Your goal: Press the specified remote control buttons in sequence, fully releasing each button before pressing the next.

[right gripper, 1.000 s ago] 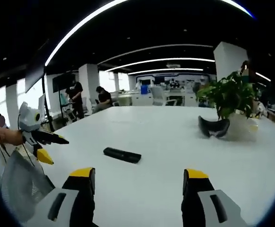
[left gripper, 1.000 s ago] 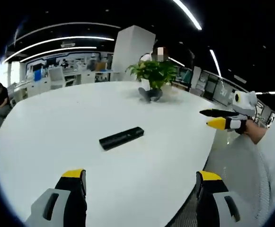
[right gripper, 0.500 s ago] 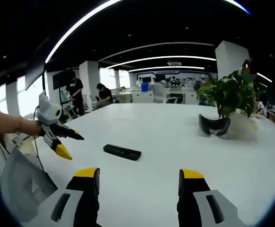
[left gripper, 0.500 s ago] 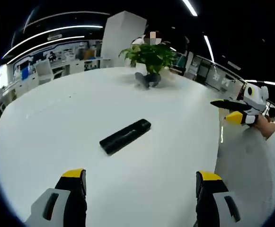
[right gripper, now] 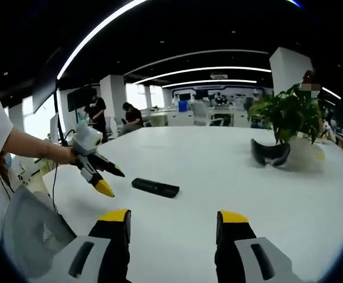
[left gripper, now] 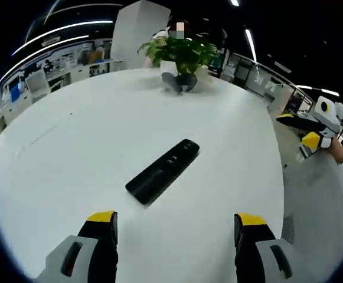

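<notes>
The remote (left gripper: 162, 171) lies flat on the table (left gripper: 100, 135) near its edge, long axis slanting away from the left gripper (left gripper: 174, 227), which is nearer, jaws apart; the right gripper (right gripper: 172, 222), also jaws apart, sits farther back.

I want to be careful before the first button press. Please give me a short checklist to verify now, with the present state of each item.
1. Remote lies flat on the table, in sight in both views: ok.
2. Left gripper open, nothing held: ok.
3. Right gripper open, nothing held: ok.
4. Left gripper is close to the remote, near its end in the right gripper view, but apart from it: ok.
5. Which button is the target: cannot tell, the buttons are too small to read.
6. Plant and the dark thing at its foot stand far from the remote, out of the way: ok.
</notes>
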Demonstrator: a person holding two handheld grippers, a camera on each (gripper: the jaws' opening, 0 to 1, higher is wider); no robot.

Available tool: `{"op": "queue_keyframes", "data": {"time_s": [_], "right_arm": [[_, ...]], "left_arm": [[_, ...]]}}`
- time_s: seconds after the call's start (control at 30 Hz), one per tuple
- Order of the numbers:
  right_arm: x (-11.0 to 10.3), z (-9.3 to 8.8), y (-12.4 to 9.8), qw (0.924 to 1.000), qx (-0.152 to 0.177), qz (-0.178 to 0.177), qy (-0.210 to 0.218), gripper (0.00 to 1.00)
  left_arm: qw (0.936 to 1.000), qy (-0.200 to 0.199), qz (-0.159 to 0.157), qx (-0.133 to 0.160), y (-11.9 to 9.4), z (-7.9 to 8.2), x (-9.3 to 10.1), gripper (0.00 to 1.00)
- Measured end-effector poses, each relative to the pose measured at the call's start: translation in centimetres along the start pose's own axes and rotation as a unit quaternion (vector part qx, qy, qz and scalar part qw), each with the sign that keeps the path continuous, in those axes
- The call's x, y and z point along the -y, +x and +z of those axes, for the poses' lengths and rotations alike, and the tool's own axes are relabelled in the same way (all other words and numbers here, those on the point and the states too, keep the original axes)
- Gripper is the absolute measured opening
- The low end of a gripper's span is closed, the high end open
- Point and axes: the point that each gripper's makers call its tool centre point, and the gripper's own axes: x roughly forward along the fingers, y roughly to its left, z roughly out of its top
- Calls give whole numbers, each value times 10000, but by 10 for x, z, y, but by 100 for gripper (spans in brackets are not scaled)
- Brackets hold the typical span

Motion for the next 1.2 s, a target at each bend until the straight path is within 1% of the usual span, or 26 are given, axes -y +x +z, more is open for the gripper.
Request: {"op": "queue_keyframes", "data": {"time_s": [0.03,0.07,0.13,0.17,0.23,0.3,0.37,0.43,0.47,0.5,0.53,0.57,0.63,0.77,0.87,0.97,1.0,1.07,1.13,1.17,1.2], "right_arm": [[1,0,0,10000,5,-7,10,55],[1,0,0,10000,4,-12,23,54],[1,-1,0,10000,-21,-15,41,53],[1,-2,0,10000,-27,-1,39,51],[-2,-2,1,10000,-35,78,16,47],[-5,-3,1,9998,-83,156,-31,43],[-7,-5,2,9997,-126,204,-94,42],[-8,-6,3,9995,-170,233,-129,41],[-8,-7,3,9995,-185,236,-135,41],[-8,-7,3,9994,-204,236,-143,41],[-8,-8,3,9994,-207,236,-147,40],[-8,-8,3,9994,-212,236,-146,39],[-8,-8,3,9994,-213,241,-137,38],[-7,-9,3,9994,-224,226,-125,37],[-7,-9,3,9994,-236,215,-135,36],[-7,-10,3,9993,-262,223,-147,35],[-7,-10,4,9993,-265,220,-152,35],[-6,-10,4,9993,-267,203,-159,35],[-6,-10,3,9993,-266,193,-149,34],[-6,-10,3,9993,-266,193,-148,34],[-6,-10,3,9993,-269,195,-149,34]], "left_arm": [[9999,76,-4,-106,3,-1,-3,84],[9999,121,-27,-117,6,0,-3,84],[9993,254,-103,-266,10,0,-4,86],[9984,355,-48,-448,11,-3,-8,86],[9960,608,40,-651,15,-5,-15,85],[9937,740,98,-831,18,-7,-20,85],[9918,830,80,-967,23,-7,-21,85],[9900,944,38,-1048,27,-6,-20,85],[9872,1165,11,-1092,30,-3,-21,85],[9856,1243,40,-1149,31,-2,-21,84],[9847,1309,-71,-1150,34,1,-18,84],[9854,1275,-44,-1125,36,4,-19,84],[9848,1290,-45,-1160,40,9,-21,84],[9827,1405,-120,-1197,48,17,-18,82],[9804,1549,-214,-1197,51,21,-13,74],[9776,1707,-324,-1184,52,24,-8,61],[9772,1728,-349,-1180,52,24,-7,55],[9772,1744,-350,-1156,51,25,-7,48],[9765,1791,-347,-1151,50,24,-7,34],[9735,1930,-370,-1169,50,23,-5,24],[9655,2367,-304,-1041,51,28,-6,24]]}}
